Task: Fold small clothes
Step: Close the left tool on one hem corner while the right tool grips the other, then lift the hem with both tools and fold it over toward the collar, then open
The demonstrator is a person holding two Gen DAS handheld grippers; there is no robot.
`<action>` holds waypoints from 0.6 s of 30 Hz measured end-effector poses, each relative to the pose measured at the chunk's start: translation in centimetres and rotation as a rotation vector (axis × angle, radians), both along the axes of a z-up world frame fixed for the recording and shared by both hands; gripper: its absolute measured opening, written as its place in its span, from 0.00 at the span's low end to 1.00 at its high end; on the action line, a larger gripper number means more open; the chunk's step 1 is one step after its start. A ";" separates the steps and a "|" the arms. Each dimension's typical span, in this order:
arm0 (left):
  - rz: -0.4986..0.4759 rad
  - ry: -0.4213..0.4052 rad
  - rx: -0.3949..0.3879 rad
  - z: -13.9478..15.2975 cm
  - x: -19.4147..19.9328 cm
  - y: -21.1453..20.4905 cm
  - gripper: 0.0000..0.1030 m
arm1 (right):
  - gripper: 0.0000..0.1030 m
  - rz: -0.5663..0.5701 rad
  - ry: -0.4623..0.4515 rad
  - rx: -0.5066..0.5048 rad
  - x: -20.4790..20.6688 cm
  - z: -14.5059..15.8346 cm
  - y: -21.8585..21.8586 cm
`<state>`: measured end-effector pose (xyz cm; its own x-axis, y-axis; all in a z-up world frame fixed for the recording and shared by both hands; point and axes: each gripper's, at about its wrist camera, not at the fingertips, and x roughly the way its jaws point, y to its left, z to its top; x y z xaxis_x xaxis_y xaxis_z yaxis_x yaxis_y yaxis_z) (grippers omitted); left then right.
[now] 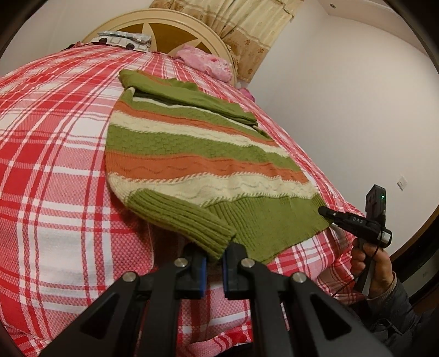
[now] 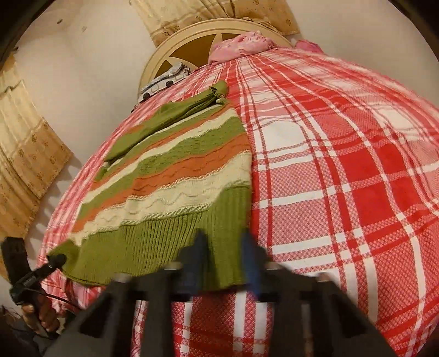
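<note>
A small knit sweater [image 1: 197, 153] with green, orange and cream stripes lies flat on the red plaid bed; it also shows in the right wrist view [image 2: 170, 186]. One green sleeve is folded across its top, another lies over the hem. My left gripper [image 1: 214, 270] is at the ribbed cuff [image 1: 208, 236] of that near sleeve, its jaws narrowly apart with the cuff tip at the gap. My right gripper [image 2: 223, 263] is open over the green hem's corner [image 2: 219, 233]. Seen from the left wrist, the right gripper [image 1: 325, 212] touches the hem's right corner.
The red and white plaid bedspread [image 1: 55, 164] covers the whole bed. A round cream headboard [image 1: 170, 24], pink pillows [image 1: 208, 61] and a patterned grey pillow [image 1: 123, 38] are at the far end. Yellow curtains [image 2: 24, 153] hang on the walls. The bed edge is near me.
</note>
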<state>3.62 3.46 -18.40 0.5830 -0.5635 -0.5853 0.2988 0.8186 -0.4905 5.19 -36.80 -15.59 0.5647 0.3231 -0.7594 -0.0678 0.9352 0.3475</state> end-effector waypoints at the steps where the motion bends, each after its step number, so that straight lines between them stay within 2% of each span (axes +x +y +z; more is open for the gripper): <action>1: 0.000 -0.003 -0.003 0.1 0.0 0.0 0.08 | 0.09 0.000 0.000 0.041 0.0 -0.1 -0.3; 7: 0.036 -0.086 -0.032 2.8 0.2 1.3 0.08 | 0.06 0.007 -0.122 0.185 -0.5 2.5 -0.7; 13: 0.050 -0.180 -0.041 6.2 2.2 1.8 0.08 | 0.04 0.003 -0.213 0.229 1.6 5.9 -0.4; 18: 0.053 -0.218 -0.049 7.8 4.3 1.9 0.08 | 0.04 0.017 -0.259 0.239 3.9 8.4 0.5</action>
